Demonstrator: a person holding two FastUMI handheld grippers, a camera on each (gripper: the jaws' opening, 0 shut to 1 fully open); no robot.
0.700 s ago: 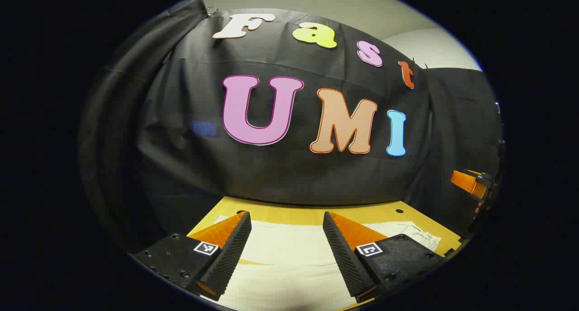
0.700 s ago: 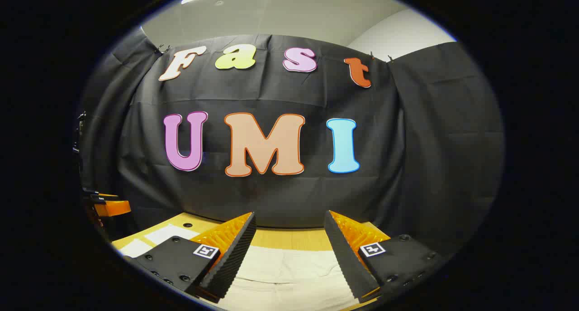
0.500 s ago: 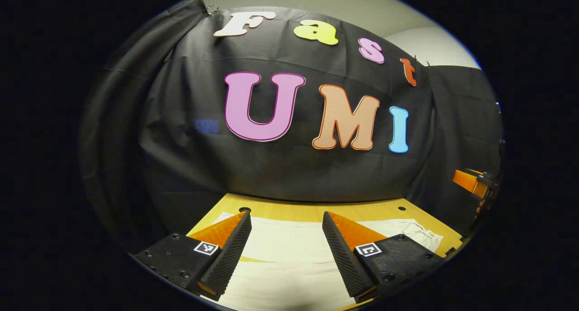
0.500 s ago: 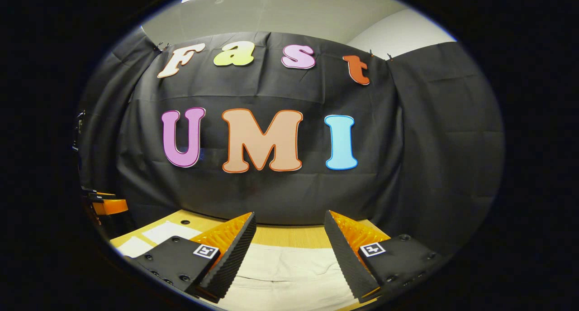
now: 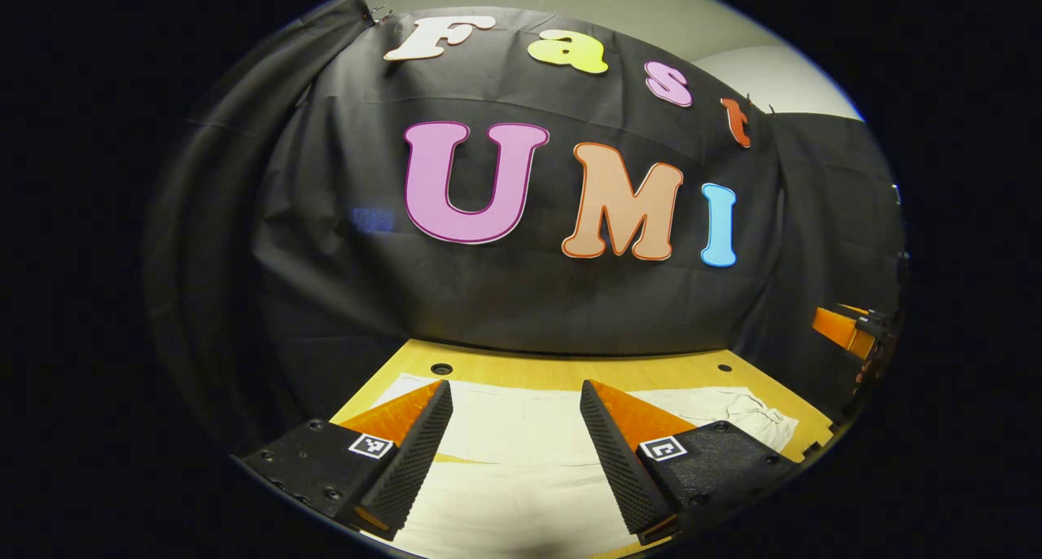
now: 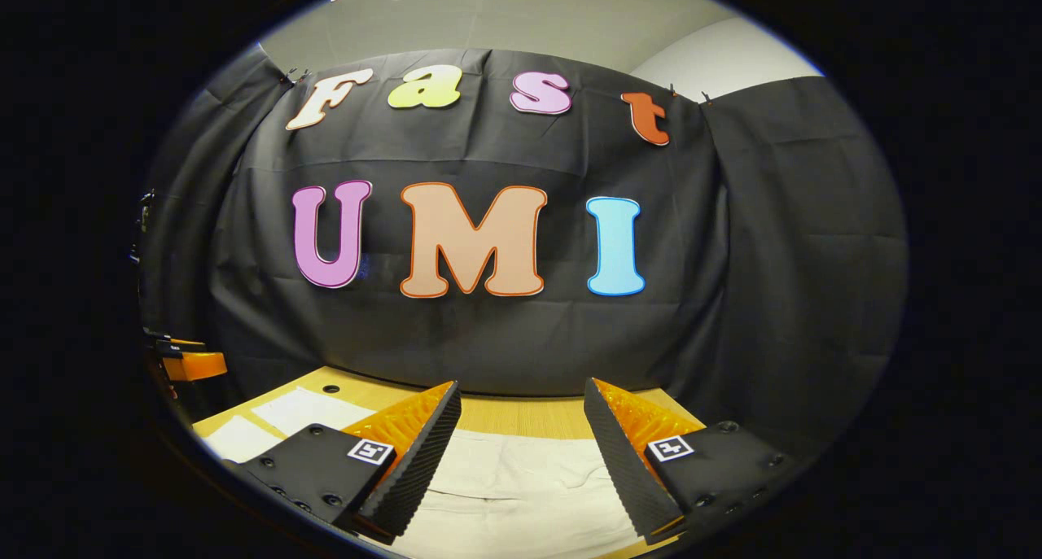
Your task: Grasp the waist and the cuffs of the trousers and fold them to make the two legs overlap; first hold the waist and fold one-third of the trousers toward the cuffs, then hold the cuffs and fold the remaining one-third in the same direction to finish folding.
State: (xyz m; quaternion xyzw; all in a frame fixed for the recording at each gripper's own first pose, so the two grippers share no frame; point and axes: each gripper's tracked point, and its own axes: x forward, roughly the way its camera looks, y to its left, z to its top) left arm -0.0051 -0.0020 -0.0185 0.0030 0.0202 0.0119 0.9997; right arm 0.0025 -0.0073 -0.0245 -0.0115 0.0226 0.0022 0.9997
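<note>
Two views, taken in turn. Left gripper view: the left gripper (image 5: 514,396) hangs above the trousers (image 5: 521,453) with its fingers spread wide and nothing between them. The trousers are pale cream cloth lying flat on the wooden table (image 5: 570,373), reaching across it to a rumpled end at the right (whether this is the waist or the cuffs cannot be told). The right gripper (image 5: 847,331) appears at the far right edge, apart from the cloth.

Right gripper view: the right gripper (image 6: 521,396) is likewise wide open and empty, above a creased, gathered part of the trousers (image 6: 521,486). Flatter cloth lies to the left, and the left gripper (image 6: 187,365) shows at the left edge.
</note>
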